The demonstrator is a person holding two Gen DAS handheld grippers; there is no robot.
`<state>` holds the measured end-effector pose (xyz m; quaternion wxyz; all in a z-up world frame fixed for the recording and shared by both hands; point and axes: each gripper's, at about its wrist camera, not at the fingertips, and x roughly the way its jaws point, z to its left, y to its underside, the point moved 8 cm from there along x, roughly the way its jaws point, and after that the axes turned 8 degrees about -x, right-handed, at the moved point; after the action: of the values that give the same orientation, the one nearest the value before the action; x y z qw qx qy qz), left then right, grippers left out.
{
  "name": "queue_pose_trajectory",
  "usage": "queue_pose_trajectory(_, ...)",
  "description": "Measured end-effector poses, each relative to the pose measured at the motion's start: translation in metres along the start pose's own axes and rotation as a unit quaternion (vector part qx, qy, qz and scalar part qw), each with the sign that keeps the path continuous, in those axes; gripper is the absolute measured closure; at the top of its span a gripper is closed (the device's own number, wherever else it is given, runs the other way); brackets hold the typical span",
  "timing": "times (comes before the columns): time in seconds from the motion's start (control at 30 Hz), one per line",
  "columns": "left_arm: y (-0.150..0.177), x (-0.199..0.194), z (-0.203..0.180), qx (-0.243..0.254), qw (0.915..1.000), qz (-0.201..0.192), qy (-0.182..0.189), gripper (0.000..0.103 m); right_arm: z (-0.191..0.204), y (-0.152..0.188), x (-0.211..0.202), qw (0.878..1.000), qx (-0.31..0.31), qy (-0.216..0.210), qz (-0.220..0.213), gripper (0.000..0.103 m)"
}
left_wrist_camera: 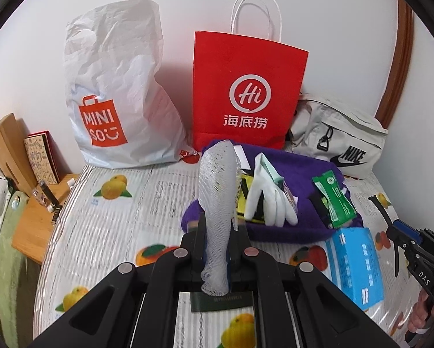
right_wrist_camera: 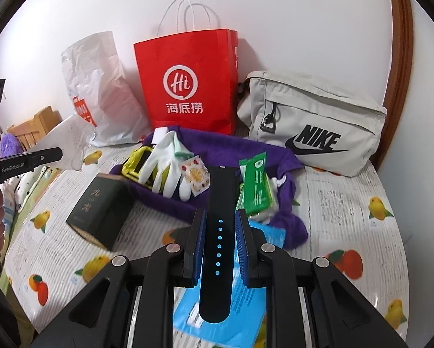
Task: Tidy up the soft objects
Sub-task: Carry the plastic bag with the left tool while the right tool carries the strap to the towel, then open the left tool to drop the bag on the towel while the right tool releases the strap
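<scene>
My left gripper (left_wrist_camera: 220, 226) is shut on a white foam net sleeve (left_wrist_camera: 218, 179) that stands up out of the jaws; the sleeve (right_wrist_camera: 69, 142) also shows at the left of the right wrist view. My right gripper (right_wrist_camera: 220, 213) is shut on a black watch strap (right_wrist_camera: 221, 191) with a row of blue-lit holes. Just beyond both lies a purple cloth (left_wrist_camera: 292, 226) carrying a white glove (left_wrist_camera: 270, 200), a green packet (left_wrist_camera: 335, 200) and a fruit-print sachet (right_wrist_camera: 195, 178). A blue packet (left_wrist_camera: 356, 264) lies in front of the cloth.
Against the wall stand a white Miniso plastic bag (left_wrist_camera: 115, 101), a red paper bag (left_wrist_camera: 245, 87) and a grey Nike pouch (left_wrist_camera: 341, 142). A dark green box (right_wrist_camera: 101, 211) sits on the fruit-print cover (left_wrist_camera: 115, 217). A wooden side table (left_wrist_camera: 37, 232) stands at the left.
</scene>
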<state>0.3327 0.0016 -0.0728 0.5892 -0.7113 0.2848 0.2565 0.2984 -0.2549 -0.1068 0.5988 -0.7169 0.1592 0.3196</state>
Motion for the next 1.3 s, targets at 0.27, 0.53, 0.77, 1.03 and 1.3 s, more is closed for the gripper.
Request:
queue_pose_trajectory(0.27,-0.021,0.033,-0.003,0.007,0.9999,0.011,-0.003,0.095,-0.011,-0.016,0.029,1.000,0.005,0.004,0.008,0.083)
queue_pose_trajectory(0.53,-0.032,0.064,-0.016,0.019,0.9995,0.024,0.003,0.095,-0.027,-0.021,0.060,1.000,0.020,0.006,0.019,0.083)
queue_pose_trajectory(0.77,-0.037,0.094,-0.032,0.019,0.9985,0.045,0.022,0.095,-0.036,-0.027,0.084,0.999,0.018,0.007,0.031,0.083)
queue_pose_trajectory(1.03,-0.038,0.125,-0.063,0.039,0.9956,0.069,0.050,0.095,-0.041,-0.045,0.113,0.999,0.008,0.003,0.037,0.083)
queue_pose_trajectory(1.3,-0.033,0.151,-0.081,0.055,0.9928,0.090,0.057,0.094,-0.044,-0.046,0.140,0.998,0.007,-0.002,0.055,0.083)
